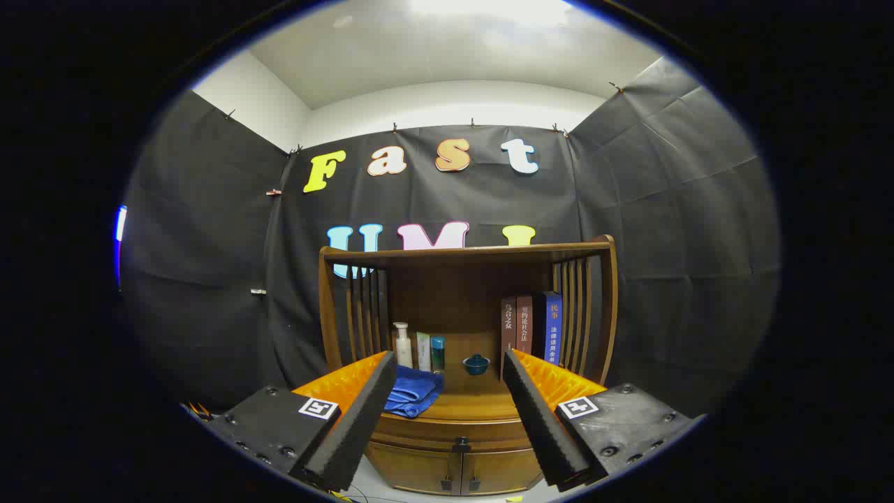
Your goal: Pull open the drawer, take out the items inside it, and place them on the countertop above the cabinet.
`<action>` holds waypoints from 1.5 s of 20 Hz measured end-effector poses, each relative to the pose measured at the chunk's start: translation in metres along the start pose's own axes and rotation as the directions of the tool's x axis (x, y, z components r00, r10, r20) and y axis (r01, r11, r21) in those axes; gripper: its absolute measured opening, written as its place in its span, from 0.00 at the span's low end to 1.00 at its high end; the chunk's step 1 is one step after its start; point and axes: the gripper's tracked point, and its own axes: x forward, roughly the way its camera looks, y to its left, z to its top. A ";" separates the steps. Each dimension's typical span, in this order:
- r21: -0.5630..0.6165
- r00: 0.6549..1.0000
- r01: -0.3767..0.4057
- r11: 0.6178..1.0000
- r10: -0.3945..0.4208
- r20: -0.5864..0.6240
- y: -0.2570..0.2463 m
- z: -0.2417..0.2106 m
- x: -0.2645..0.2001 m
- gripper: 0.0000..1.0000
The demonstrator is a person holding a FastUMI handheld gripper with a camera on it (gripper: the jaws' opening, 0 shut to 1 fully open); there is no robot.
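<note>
The gripper (450, 412) is nearest, its two fingers (356, 419) spread wide with nothing between them but open air. They hang in front of the cabinet (457, 447), apart from it and touching nothing.

Just ahead of and below the gap between the fingers is the drawer (447, 429) front, closed flush, with a small dark knob (461, 444) at its middle. Under it two cabinet doors (454, 471) meet at a seam (each with a small dark pull near that seam).

Above the drawer lies the countertop (475, 402), a bare stretch of wood in its middle. A folded blue towel (413, 392) rests on it beside the left finger, partly hidden by that finger. Beyond the towel stand a white pump bottle (403, 346), a pale tube (423, 351) and a teal bottle (438, 353), close together in a row. A small blue lidded bowl (476, 364) sits near the centre, farther back. Beyond the right finger, three books (531, 328) stand upright against the slatted side of the shelf (468, 253).

Black cloth (663, 230) hangs behind, with a white wall (447, 105) above it.
</note>
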 end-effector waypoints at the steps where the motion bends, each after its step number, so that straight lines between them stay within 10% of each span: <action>1: -0.001 1.000 0.001 1.000 -0.001 0.002 -0.001 0.001 0.000 0.99; 30: -0.004 0.997 0.018 1.000 -0.019 -0.071 -0.012 -0.029 0.011 0.99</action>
